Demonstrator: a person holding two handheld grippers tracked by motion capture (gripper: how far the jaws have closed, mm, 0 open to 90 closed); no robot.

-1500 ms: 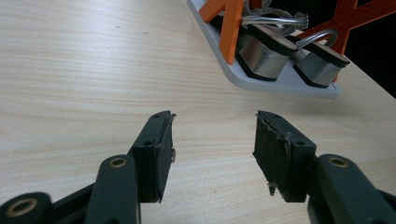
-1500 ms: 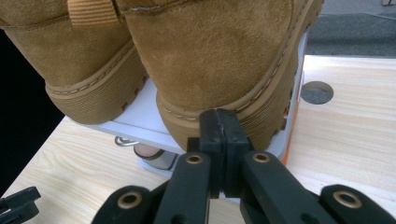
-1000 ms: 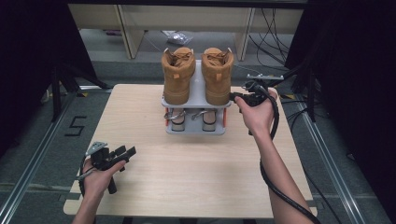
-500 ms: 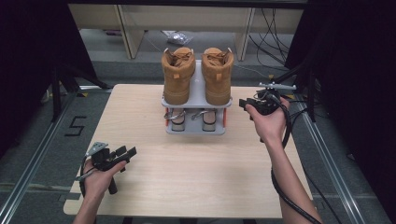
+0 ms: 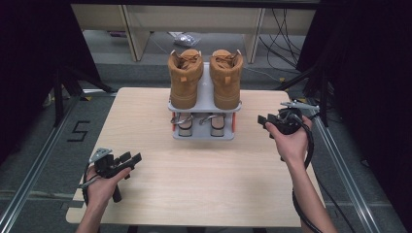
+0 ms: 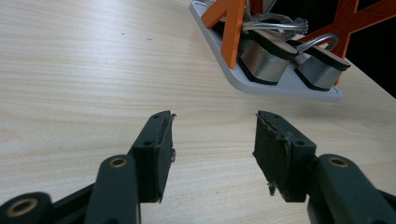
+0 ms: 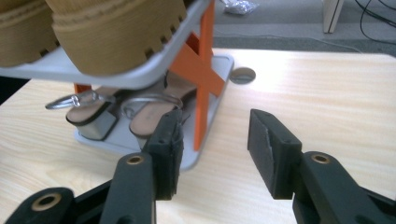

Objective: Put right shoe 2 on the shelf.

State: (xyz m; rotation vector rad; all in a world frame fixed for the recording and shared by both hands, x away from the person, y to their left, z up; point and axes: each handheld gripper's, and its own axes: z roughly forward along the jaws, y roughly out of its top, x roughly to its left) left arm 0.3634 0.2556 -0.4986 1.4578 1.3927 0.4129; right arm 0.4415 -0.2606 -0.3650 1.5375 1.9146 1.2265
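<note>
Since a second ago the right gripper (image 5: 268, 122) has pulled back from the right boot (image 5: 227, 79) on the rack (image 5: 205, 103) and now sits out to the right of it, over bare table (image 5: 204, 174) — the left gripper (image 5: 130, 159) has stayed put near the front left corner.

Both pairs of jaws stand apart with nothing between them; the left gripper view shows only wood grain between its pads, the right gripper view the table and the rack's orange brace (image 7: 201, 70). Both boots, the left boot (image 5: 185, 78) too, stand upright side by side on the top shelf, toes away from the person. Below them a pair of sandals (image 7: 116, 112) with metal straps lies on the lower shelf.

My guess is that the right hand is drawing off after setting or straightening the boot, or lining up for the shelf below. If it goes back in, it should come in level and below the top shelf edge so the upper jaw doesn't knock the boot's sole. A grip on a sandal's heel block looks safer than on the thin strap. The left hand could steady the rack, which looks light enough to slide.
</note>
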